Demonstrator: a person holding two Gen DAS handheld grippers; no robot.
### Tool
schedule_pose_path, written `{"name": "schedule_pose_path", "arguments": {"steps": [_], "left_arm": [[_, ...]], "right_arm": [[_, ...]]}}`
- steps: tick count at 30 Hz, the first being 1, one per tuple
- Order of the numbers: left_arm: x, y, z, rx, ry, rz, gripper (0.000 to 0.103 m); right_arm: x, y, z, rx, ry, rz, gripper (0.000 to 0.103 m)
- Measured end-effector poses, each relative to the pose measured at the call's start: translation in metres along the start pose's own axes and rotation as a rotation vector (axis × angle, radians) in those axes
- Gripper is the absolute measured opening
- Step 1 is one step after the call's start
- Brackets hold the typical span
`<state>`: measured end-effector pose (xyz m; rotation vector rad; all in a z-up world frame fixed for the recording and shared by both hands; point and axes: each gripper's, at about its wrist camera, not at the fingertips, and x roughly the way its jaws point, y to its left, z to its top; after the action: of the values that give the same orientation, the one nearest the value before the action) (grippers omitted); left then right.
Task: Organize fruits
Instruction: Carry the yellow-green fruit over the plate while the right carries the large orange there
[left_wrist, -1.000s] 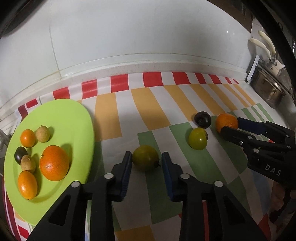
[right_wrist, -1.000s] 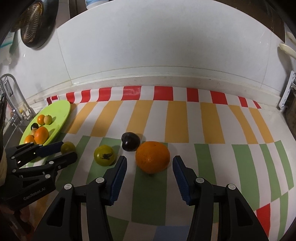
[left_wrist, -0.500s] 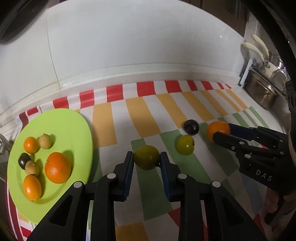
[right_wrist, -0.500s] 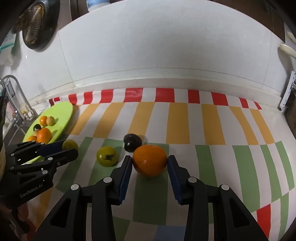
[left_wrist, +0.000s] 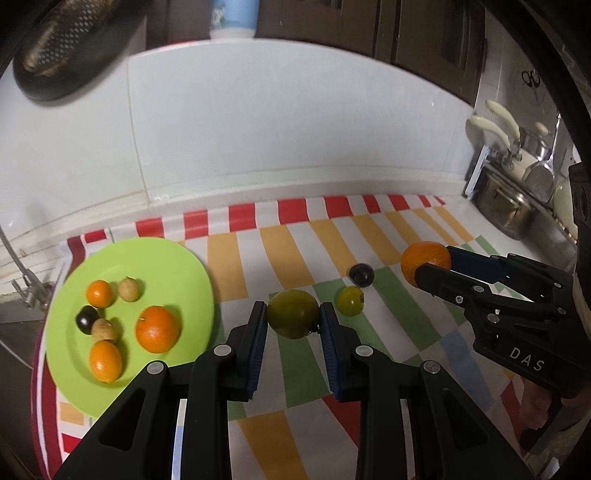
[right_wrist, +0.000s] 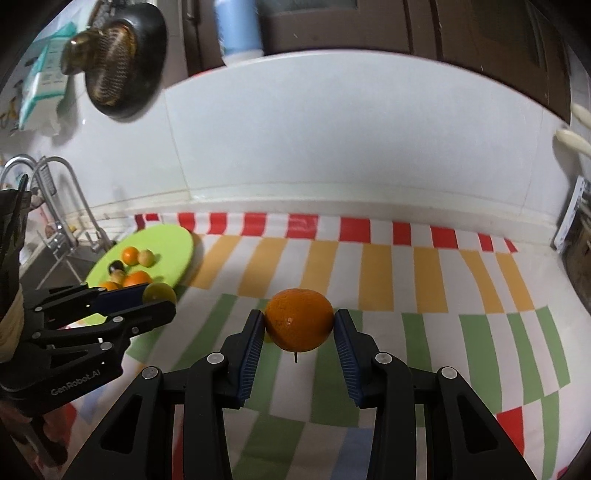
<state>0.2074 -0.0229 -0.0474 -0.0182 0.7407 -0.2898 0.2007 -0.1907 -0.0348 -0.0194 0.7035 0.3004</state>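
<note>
My left gripper (left_wrist: 293, 319) is shut on a green round fruit (left_wrist: 291, 312) and holds it above the striped cloth (left_wrist: 288, 236). My right gripper (right_wrist: 299, 326) is shut on a big orange (right_wrist: 299, 317), also raised off the cloth. In the left wrist view the right gripper (left_wrist: 430, 264) and its orange (left_wrist: 424, 256) hang at the right. A small yellow-green fruit (left_wrist: 351, 300) and a dark plum (left_wrist: 361, 274) lie on the cloth between the grippers. The green plate (left_wrist: 177, 266) at the left carries several fruits, among them an orange (left_wrist: 157, 328).
A faucet (right_wrist: 66, 192) and sink edge stand left of the plate. Metal pots (left_wrist: 506, 210) sit at the far right of the counter. A dark strainer (right_wrist: 114, 66) hangs on the white wall behind. The cloth's right half holds no fruit.
Both grippers closed on their fruits, the left on the green one and the right on the orange. Both then rose, lifting the fruits off the cloth.
</note>
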Motion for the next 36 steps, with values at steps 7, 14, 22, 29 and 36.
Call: {"name": "schedule_pose_path", "arguments": {"steps": [7, 14, 22, 29, 36], "left_arm": [[-0.03, 0.012, -0.001, -0.026, -0.055, 0.032, 0.028], [-0.05, 0.029, -0.004, -0.059, -0.08, 0.081, 0.028], [-0.069, 0.05, -0.009, -0.095, -0.098, 0.135, 0.028], [-0.082, 0.068, -0.01, -0.109, -0.125, 0.189, 0.028], [-0.086, 0.088, -0.008, -0.12, -0.143, 0.235, 0.028]], "right_arm": [[-0.02, 0.019, 0.013, -0.03, -0.061, 0.038, 0.04], [-0.025, 0.044, 0.025, -0.069, -0.102, 0.085, 0.04], [-0.021, 0.07, 0.031, -0.113, -0.115, 0.142, 0.04], [-0.014, 0.09, 0.038, -0.142, -0.117, 0.195, 0.04], [-0.002, 0.112, 0.047, -0.175, -0.11, 0.244, 0.04]]}}
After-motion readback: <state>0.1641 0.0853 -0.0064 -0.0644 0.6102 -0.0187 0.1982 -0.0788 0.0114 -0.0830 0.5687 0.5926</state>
